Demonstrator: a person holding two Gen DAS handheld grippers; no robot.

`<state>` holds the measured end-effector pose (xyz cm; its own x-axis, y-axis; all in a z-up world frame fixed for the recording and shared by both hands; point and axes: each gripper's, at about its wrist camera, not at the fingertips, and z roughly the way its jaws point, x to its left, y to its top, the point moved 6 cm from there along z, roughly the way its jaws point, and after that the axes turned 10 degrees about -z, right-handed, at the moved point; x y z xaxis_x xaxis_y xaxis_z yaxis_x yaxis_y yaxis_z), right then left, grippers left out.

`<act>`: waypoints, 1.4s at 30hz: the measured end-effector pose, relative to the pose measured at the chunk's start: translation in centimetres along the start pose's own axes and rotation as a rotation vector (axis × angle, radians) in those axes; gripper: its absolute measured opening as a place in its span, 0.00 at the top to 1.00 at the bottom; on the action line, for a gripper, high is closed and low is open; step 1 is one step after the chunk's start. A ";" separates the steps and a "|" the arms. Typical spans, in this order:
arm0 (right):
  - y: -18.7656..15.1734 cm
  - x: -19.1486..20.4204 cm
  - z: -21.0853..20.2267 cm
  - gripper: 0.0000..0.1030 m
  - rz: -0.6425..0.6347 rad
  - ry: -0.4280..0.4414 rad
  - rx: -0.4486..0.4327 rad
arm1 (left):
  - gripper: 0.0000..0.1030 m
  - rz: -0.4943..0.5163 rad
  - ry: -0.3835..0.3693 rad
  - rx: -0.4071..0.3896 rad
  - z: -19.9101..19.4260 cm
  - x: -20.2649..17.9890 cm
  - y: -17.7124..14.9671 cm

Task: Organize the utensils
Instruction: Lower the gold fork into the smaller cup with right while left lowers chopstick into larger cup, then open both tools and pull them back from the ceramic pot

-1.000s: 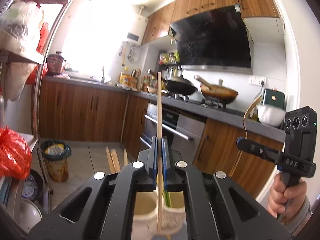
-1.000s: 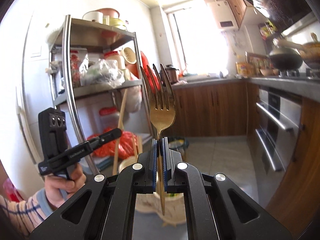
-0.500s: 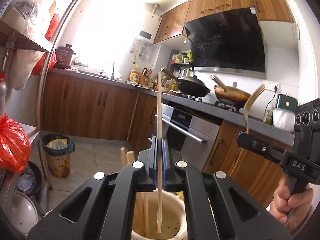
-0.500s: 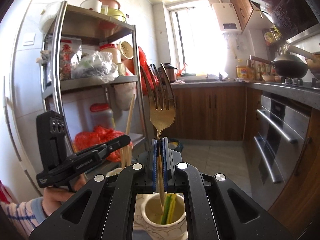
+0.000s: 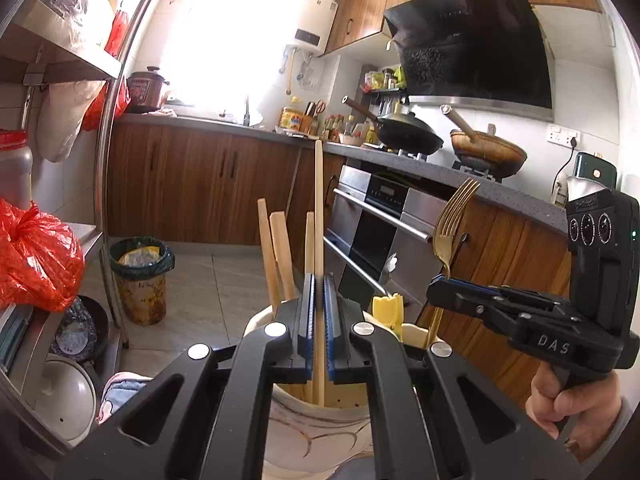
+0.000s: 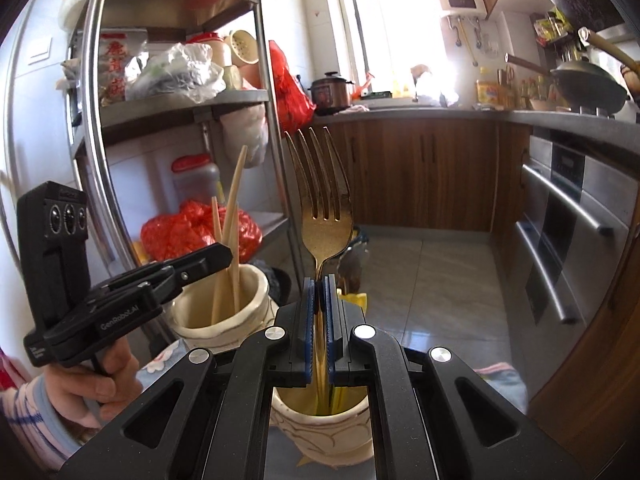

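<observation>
Two ceramic jars are standing side by side, one under each tool. Through the left wrist camera, the left gripper (image 5: 319,320) is clamping a single wooden chopstick (image 5: 318,208) between narrow jaws, its long axis upright, its lower end already dipping inside the mouth of the chopstick jar (image 5: 316,424) directly below, where other chopsticks (image 5: 276,256) are leaning at the far left. To the right, the right gripper (image 5: 436,284) is carrying a gold fork (image 5: 452,220).

Through the right wrist camera, the right gripper (image 6: 319,320) is pinching the fork (image 6: 322,200) by its neck, tines up, handle hanging down into the cutlery jar (image 6: 320,432) just beneath. The left gripper (image 6: 224,254) is hanging over the chopstick jar (image 6: 256,284) at the left.
</observation>
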<state>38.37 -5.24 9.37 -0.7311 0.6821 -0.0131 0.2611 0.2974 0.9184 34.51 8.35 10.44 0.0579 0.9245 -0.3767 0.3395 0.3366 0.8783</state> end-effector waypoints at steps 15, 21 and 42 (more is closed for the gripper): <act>-0.9 -1.4 1.6 0.94 0.078 -0.006 0.011 | 0.90 0.030 0.048 0.027 0.7 0.2 -0.5; -0.7 -1.9 0.7 0.88 0.096 0.003 -0.013 | 0.84 0.044 0.046 0.018 0.3 0.1 -0.2; -4.7 -3.2 -4.1 0.65 0.133 -0.062 0.034 | 0.75 0.114 -0.004 0.028 -4.1 -3.1 -2.3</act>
<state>36.90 -11.59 6.74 -0.6484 0.7569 0.0822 0.3748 0.2233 0.8998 29.70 5.43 10.85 0.1012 0.9559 -0.2757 0.3567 0.2239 0.9070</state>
